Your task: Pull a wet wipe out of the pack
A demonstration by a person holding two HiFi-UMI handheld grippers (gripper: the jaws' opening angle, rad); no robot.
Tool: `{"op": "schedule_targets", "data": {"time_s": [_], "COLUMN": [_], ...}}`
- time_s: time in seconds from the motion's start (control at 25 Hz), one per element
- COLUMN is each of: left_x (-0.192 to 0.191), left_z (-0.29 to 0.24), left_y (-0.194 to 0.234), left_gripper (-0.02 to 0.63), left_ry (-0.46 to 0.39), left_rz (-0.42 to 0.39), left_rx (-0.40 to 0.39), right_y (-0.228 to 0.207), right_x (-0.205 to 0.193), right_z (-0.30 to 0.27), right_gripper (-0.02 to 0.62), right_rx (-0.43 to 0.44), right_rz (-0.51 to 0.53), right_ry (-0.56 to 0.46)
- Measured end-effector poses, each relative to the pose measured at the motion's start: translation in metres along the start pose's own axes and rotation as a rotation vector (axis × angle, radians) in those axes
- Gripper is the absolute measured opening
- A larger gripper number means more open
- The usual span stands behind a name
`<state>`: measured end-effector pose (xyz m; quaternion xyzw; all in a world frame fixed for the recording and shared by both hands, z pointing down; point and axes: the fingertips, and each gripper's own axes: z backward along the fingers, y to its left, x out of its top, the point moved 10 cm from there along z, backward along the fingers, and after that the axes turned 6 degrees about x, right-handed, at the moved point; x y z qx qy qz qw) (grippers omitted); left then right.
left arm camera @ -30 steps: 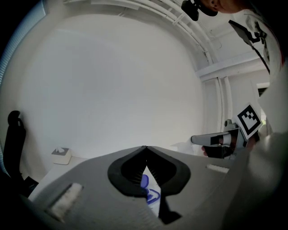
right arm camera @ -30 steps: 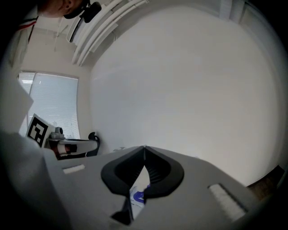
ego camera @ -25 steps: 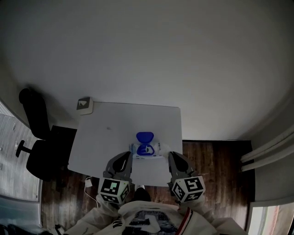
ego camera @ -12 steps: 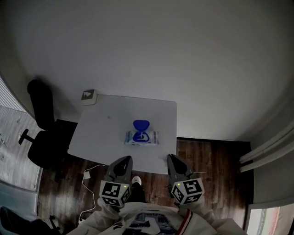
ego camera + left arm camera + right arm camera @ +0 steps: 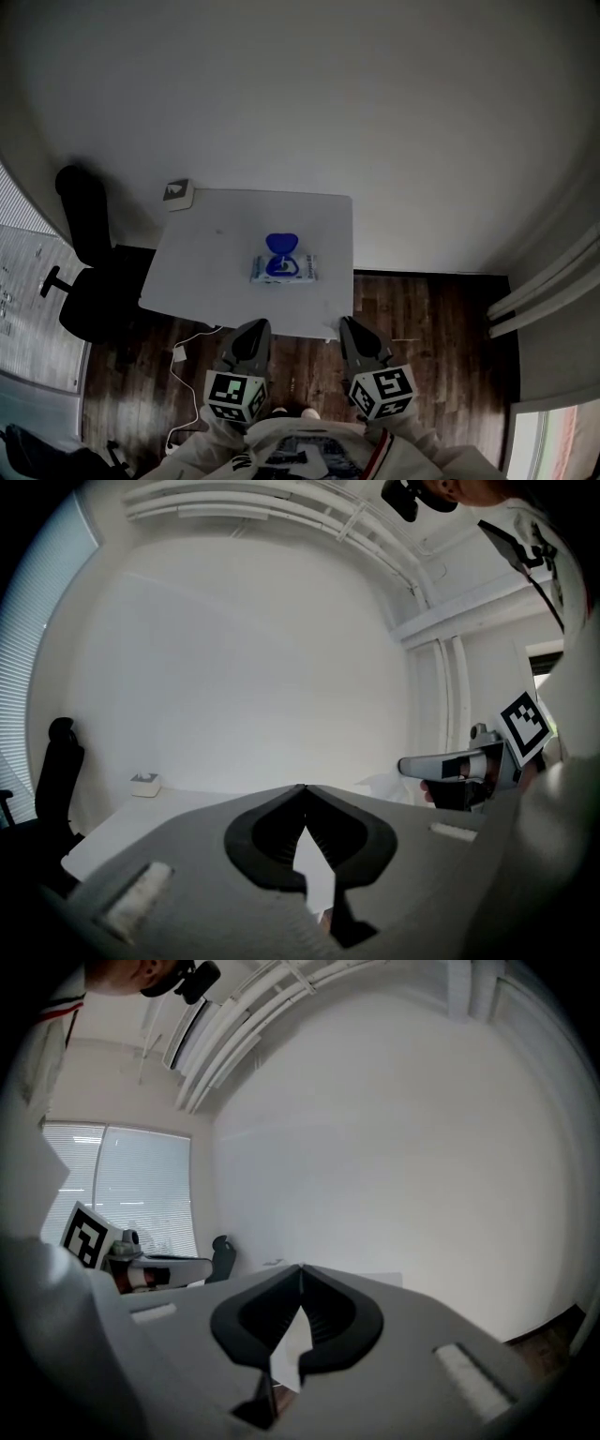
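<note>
Both grippers backed off since a second ago: tips were at the pack's near edge, now they're over the wood floor (image 5: 422,319), just off the table and well clear of the pack. Jaws on the left gripper (image 5: 254,325) are pressed together, nothing between; right gripper (image 5: 346,323) same, clenched and empty. The wet wipe pack (image 5: 283,270) lies flat mid white table (image 5: 206,272), blue lid (image 5: 278,245) flipped open toward the wall. The black chair (image 5: 89,253) is left of the table, the small white box (image 5: 178,194) on its far-left corner.

Plain office, white desk (image 5: 206,272), black swivel chair (image 5: 89,272), window blinds (image 5: 122,1180), wooden floor (image 5: 422,319)
</note>
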<state>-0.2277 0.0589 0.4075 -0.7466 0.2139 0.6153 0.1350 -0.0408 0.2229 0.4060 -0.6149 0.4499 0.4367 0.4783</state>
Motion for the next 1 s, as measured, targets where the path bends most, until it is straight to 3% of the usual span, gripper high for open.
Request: {"op": "schedule_targets", "data": {"time_s": [1.0], "left_x": [0.000], "left_z": [0.035], "left_y": [0.038], "left_gripper": [0.003], "left_ry": [-0.025], "left_rz": [-0.008], "left_rx": [-0.045], "right_y": [0.064], "right_x": [-0.006], "right_z": [-0.010], "right_gripper": [0.006], "right_rx": [-0.020], "right_rz": [0.036], "right_ry": [0.008]}}
